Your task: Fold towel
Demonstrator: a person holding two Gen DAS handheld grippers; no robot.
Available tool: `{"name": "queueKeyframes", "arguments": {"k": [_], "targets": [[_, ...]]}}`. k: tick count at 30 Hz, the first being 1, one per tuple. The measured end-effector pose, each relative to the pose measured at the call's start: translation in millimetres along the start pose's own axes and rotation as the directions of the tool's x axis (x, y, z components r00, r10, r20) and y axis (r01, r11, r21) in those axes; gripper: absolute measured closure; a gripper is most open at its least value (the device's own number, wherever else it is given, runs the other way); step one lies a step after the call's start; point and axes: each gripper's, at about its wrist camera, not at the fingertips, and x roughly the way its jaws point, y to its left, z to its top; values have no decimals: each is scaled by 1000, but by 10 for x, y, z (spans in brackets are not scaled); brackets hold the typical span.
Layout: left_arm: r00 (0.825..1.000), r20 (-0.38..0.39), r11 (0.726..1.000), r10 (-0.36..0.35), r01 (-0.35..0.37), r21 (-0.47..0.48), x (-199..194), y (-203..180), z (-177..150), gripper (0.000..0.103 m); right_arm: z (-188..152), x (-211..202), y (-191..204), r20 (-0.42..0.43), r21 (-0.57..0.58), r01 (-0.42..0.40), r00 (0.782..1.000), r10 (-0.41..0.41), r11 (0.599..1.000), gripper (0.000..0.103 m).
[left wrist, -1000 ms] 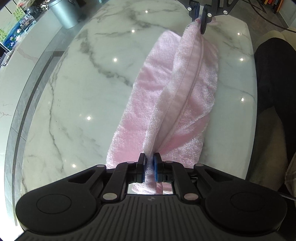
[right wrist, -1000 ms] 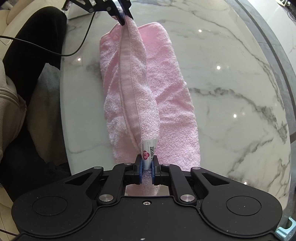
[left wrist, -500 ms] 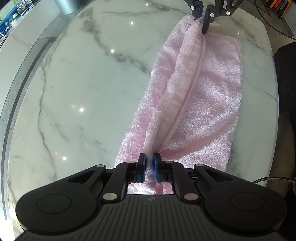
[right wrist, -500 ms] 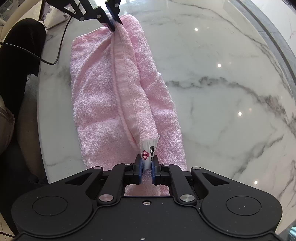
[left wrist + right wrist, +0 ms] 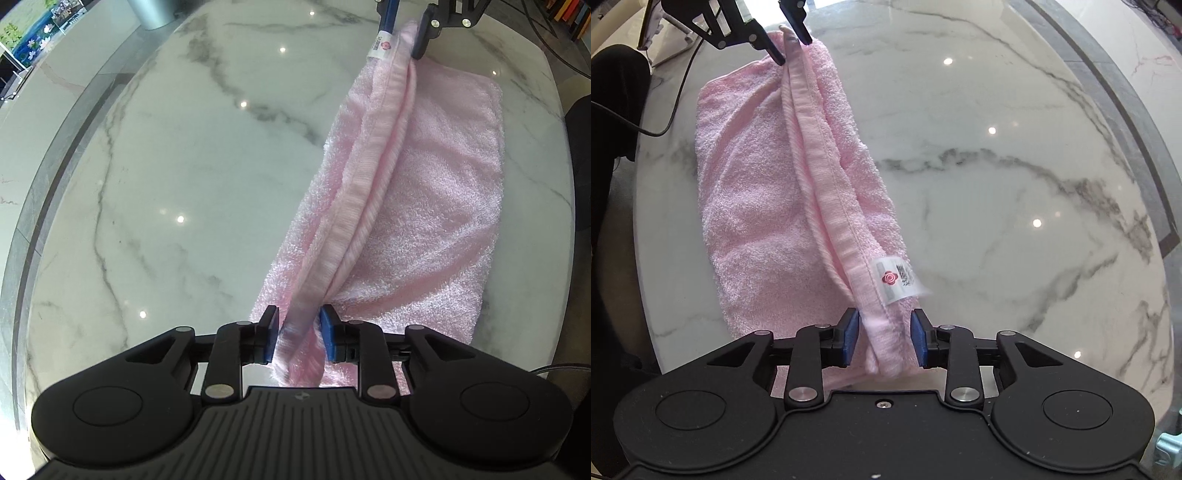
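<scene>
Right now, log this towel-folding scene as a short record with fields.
surface: white marble table with grey veins
item: pink terry towel, lying doubled lengthwise on the table
raised part: hemmed edge stretched between the two grippers
label: white tag with red flower mark, at the right gripper's end
left gripper: jaws opening, hem between the blue pads, pads clear of it
right gripper: jaws opening, hem between the pads, not pressed
fold status: top layer not yet laid flat

The towel's (image 5: 436,192) held corner blurs between the blue pads, and its label (image 5: 897,280) print is unreadable.
</scene>
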Motion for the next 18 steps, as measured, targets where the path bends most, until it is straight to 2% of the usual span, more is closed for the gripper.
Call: {"name": "queueKeyframes", "arguments": {"k": [6,8,9,11,14,16,18], "targets": [[998,10,997,64,-64,-32,-189,10,-86,78,-112,-180,40,28,40,112,993,-113,993,73],[997,24,997,69,-68,-35,-257,-12,-100,78,-142,-259,71,54,54,123,991,-126,991,74],[997,33,997,64,-63,-36,-291,-24,-106,78,-155,-295,90,66,60,124,990,-128,990,81],[998,57,999,42,-40,-32,-358,-92,-107,78,-164,-316,177,75,47,105,991,-108,993,91],[996,90,1000,10,-8,-22,-390,-188,-84,78,-153,-279,335,70,12,87,994,-87,996,94],[992,110,998,-62,62,1,-380,-323,-79,78,-132,-242,450,85,-8,29,996,-28,1000,94],[990,104,995,-96,94,20,-296,-434,-71,78,-110,-168,513,86,-21,11,996,-9,1000,94]]}}
